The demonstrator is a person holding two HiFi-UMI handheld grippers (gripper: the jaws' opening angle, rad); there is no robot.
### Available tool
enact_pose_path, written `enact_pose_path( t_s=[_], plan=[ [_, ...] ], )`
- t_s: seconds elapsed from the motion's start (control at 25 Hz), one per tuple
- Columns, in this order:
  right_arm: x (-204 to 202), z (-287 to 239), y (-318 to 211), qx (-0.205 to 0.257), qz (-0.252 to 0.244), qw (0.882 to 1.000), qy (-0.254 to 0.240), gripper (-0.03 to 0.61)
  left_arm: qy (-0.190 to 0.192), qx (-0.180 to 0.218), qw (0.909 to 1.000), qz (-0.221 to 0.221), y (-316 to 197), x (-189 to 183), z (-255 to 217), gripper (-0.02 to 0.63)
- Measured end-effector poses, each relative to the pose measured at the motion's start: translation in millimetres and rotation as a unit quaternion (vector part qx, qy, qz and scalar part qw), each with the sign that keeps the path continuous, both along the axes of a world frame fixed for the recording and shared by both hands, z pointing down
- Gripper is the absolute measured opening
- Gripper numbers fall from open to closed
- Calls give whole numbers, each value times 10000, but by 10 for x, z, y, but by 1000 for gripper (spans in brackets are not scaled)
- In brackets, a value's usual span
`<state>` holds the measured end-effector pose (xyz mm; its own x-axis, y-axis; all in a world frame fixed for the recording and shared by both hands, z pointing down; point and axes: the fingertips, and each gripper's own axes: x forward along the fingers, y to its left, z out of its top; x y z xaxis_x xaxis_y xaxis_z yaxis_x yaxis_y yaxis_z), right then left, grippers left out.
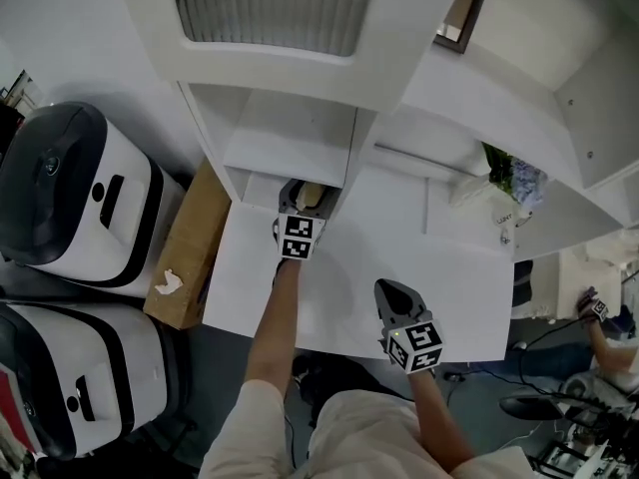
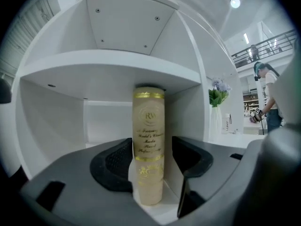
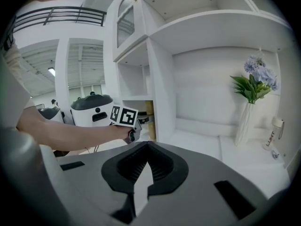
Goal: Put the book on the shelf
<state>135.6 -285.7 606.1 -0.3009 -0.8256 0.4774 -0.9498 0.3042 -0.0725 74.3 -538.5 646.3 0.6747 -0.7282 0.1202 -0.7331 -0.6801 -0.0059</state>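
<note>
Cream book (image 2: 148, 117) stands upright on the shelf (image 2: 108, 62) between the left gripper's (image 2: 150, 149) spread jaws, apparently released; next it should back straight out without tipping it, right gripper (image 3: 146, 147) behind, pressed together empty

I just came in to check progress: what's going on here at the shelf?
A person with tongs in each hand is shelving a book. The book stands upright in a low compartment of the white shelf unit, between the jaws of the left tongs, which stand apart with a gap showing beside the book. The right tongs are shut and empty, hovering over the white counter.
</note>
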Motion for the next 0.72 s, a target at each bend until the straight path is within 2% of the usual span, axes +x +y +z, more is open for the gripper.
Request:
enact_pose_path(
  t_s=[0.24, 0.48, 0.6, 0.72],
  plan=[
    [-177, -195, 136, 177, 220, 9995, -139, 26, -114, -195, 9997, 106, 407, -263, 14, 273],
    [-379, -361, 221, 359, 317, 9982, -357, 26, -347, -71, 9984, 437, 1010, -557, -245, 273],
    [-391, -408, 317, 393, 381, 9977, -402, 26, -312, -84, 9979, 563, 1389, -657, -438, 273],
    [-435, -441, 351, 467, 409, 9971, -440, 26, -162, -121, 9988, 442, 1693, -824, -639, 273]
  ],
)
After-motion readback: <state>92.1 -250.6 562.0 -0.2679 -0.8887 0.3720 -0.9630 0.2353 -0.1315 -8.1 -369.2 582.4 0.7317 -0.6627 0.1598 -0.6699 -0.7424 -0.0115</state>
